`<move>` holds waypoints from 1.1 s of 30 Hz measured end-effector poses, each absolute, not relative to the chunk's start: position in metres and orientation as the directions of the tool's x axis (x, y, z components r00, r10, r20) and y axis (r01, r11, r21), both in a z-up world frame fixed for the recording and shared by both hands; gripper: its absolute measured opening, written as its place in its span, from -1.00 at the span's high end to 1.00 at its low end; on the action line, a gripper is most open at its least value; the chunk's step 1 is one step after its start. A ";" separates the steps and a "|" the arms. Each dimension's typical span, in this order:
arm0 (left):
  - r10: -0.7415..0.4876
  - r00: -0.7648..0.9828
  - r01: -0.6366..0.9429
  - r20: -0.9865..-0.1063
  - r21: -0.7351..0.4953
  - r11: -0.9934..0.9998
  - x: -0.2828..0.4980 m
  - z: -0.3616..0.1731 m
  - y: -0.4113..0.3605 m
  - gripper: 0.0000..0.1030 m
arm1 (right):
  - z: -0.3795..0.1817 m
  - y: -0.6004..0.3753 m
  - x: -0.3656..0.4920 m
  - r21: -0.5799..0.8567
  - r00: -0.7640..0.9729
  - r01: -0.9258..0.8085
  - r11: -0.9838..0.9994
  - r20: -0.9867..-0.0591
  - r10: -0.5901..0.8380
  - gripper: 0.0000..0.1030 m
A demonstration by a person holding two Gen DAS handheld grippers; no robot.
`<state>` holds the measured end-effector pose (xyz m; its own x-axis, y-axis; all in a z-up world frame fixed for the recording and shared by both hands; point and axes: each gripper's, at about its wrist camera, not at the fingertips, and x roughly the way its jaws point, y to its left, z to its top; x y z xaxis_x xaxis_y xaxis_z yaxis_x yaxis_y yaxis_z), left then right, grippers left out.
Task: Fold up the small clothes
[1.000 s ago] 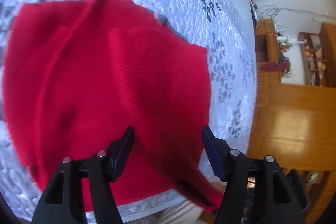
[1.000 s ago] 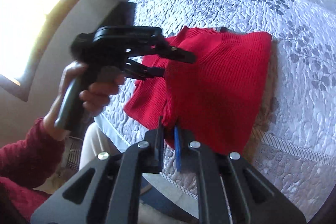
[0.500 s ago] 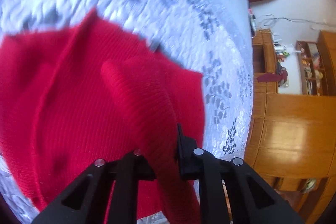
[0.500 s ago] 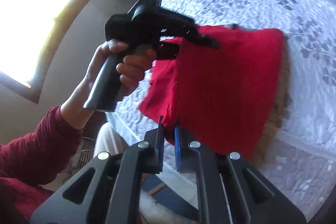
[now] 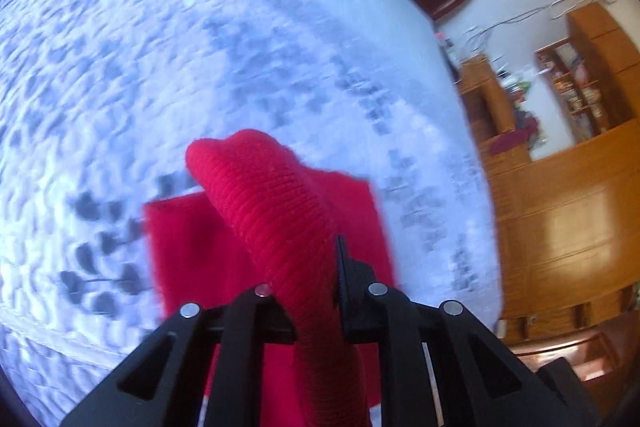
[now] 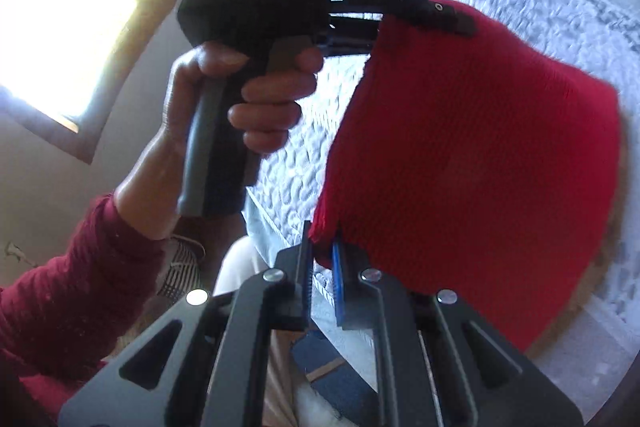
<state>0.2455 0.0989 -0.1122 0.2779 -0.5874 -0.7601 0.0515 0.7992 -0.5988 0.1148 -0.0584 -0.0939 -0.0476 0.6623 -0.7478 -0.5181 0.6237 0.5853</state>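
**A:** What was the red thing, and where was it?

**B:** A ribbed, knitted red garment (image 6: 480, 155), soft and thick. It hung lifted above the bed (image 5: 200, 47), stretched like a curtain between the two tools, with its far part seemingly still lying on the quilt.

**A:** How were the left tongs (image 5: 304, 279) set?

**B:** Their black jaws were narrow, pinching a rolled, tube-like fold of the knit that rose in a rounded hump ahead of them. From the right camera, the left tongs (image 6: 440, 19) gripped the garment's upper edge, and the person's left hand (image 6: 240, 95) wrapped the grey pistol handle, a dark red sleeve at the wrist.

**A:** And the right tongs (image 6: 324, 259)?

**B:** Nearly closed too, one toothed black jaw and one blue-faced jaw nipping the lower corner of the cloth.

**A:** What did the bed look like?

**B:** A white quilted bedspread, pebbled with stitching, with bands of grey leaf shapes. Beyond it stood glossy orange wooden cabinets (image 5: 568, 219), blurred.
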 end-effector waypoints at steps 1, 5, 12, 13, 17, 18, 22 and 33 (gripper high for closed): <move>-0.567 0.259 0.034 -0.782 -0.580 0.814 0.245 -0.126 0.103 0.74 | -0.102 -0.053 0.116 0.578 -0.057 -0.518 0.630 -0.759 0.649 0.87; -0.532 0.209 -0.014 -0.820 -0.546 0.837 0.241 -0.170 0.112 0.69 | -0.145 -0.038 0.111 0.537 -0.110 -0.507 0.674 -0.816 0.567 0.77; -0.560 0.213 -0.014 -0.801 -0.575 0.818 0.221 -0.166 0.118 0.31 | -0.128 -0.092 0.110 0.552 -0.065 -0.477 0.684 -0.798 0.599 0.38; -0.564 0.207 -0.007 -0.799 -0.578 0.816 0.213 -0.164 0.116 0.26 | -0.124 -0.104 0.110 0.546 -0.042 -0.464 0.697 -0.800 0.599 0.32; -0.580 0.195 0.004 -0.791 -0.591 0.807 0.183 -0.161 0.107 0.11 | -0.119 -0.168 0.116 0.513 0.063 -0.329 0.793 -0.826 0.560 0.19; -0.580 0.185 0.006 -0.793 -0.590 0.808 0.173 -0.162 0.105 0.10 | -0.123 -0.188 0.115 0.518 0.077 -0.270 0.812 -0.829 0.554 0.18; -0.594 0.156 0.005 -0.790 -0.600 0.800 0.147 -0.165 0.097 0.10 | -0.143 -0.211 0.109 0.550 0.046 -0.162 0.819 -0.825 0.564 0.05; -0.593 0.161 0.003 -0.789 -0.600 0.800 0.124 -0.155 0.092 0.11 | -0.159 -0.202 0.109 0.632 -0.016 -0.125 0.765 -0.772 0.635 0.78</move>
<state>0.1236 0.0922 -0.1549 0.1606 -0.5931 -0.7890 0.0033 0.7997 -0.6004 0.1094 -0.2022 -0.1590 -0.0157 0.6354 -0.7720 -0.1246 0.7648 0.6321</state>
